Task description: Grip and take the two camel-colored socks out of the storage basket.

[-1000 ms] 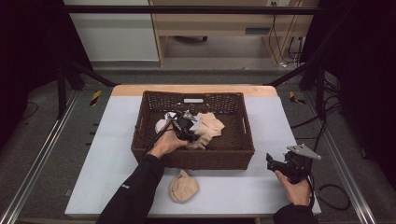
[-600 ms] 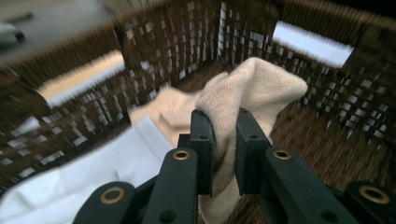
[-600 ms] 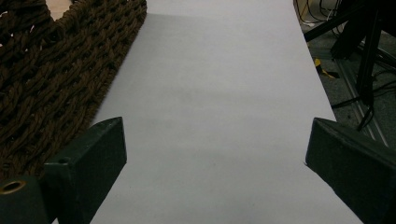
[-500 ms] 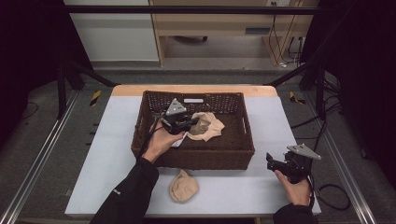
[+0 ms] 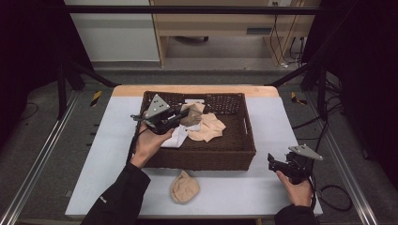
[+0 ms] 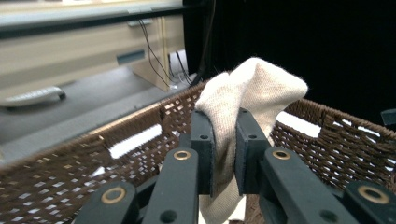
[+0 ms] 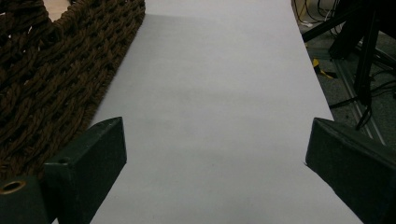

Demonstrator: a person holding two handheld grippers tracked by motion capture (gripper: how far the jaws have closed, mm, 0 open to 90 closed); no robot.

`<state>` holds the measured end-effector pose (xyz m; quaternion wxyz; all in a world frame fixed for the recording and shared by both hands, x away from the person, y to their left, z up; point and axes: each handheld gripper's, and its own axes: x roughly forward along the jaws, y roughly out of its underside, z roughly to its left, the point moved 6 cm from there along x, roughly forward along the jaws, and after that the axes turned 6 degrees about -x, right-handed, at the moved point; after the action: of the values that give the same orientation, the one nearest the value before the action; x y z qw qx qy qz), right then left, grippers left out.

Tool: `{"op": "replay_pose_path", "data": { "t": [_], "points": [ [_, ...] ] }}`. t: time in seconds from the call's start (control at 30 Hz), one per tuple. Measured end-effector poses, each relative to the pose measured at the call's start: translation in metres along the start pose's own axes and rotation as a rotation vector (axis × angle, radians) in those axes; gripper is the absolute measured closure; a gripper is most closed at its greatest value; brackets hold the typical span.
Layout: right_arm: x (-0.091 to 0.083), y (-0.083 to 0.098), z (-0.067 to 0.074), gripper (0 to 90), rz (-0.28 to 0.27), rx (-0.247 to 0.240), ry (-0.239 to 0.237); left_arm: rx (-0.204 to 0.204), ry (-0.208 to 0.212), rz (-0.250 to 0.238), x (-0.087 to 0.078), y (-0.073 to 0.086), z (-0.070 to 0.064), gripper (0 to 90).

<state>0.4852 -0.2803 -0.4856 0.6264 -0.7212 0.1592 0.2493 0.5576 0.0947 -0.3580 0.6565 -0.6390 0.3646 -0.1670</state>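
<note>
Left gripper view puts my left gripper [image 6: 224, 140] at the centre of the moment, its two black jaws pinching a cream knitted sock [image 6: 250, 100] whose bunched top stands above the jaw tips while the rest hangs down between them. Behind it runs the far wall of the dark brown woven wicker basket [image 6: 93, 154]. From the high view, I have that gripper [image 5: 180, 115] raised over the basket's left half [image 5: 244, 154], with a pile of beige and white socks [image 5: 206, 129] lying on the basket floor just beside it. Another beige sock [image 5: 184, 186], balled up, sits on the pale grey table [image 5: 300, 122] in front of the basket. My right gripper [image 7: 215, 154] rests low over bare table to the basket's right, jaws spread wide and holding nothing. I judge the job is sorting socks out of the basket. To do this lift well, I would keep the pinch firm, raise the dangling tail clear of the rim before swinging toward the table, and watch that no neighbouring sock snags.
</note>
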Motion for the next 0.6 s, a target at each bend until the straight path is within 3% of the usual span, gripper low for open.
{"op": "replay_pose_path", "data": {
  "t": [0.13,0.3,0.6],
  "points": [
    [0.0,0.0,0.0,5.4,-0.001,-0.002,0.001,-0.005,0.005,-0.023,-0.011,-0.004,-0.003,79.5],
    [-0.001,0.0,-0.001,5.4,-0.006,0.0,0.004,-0.009,0.026,-0.066,-0.04,-0.009,-0.012,79.4],
    [-0.001,-0.001,0.001,5.4,-0.004,0.001,0.002,-0.019,0.057,-0.092,-0.08,0.0,-0.022,79.3]
  ]
}}
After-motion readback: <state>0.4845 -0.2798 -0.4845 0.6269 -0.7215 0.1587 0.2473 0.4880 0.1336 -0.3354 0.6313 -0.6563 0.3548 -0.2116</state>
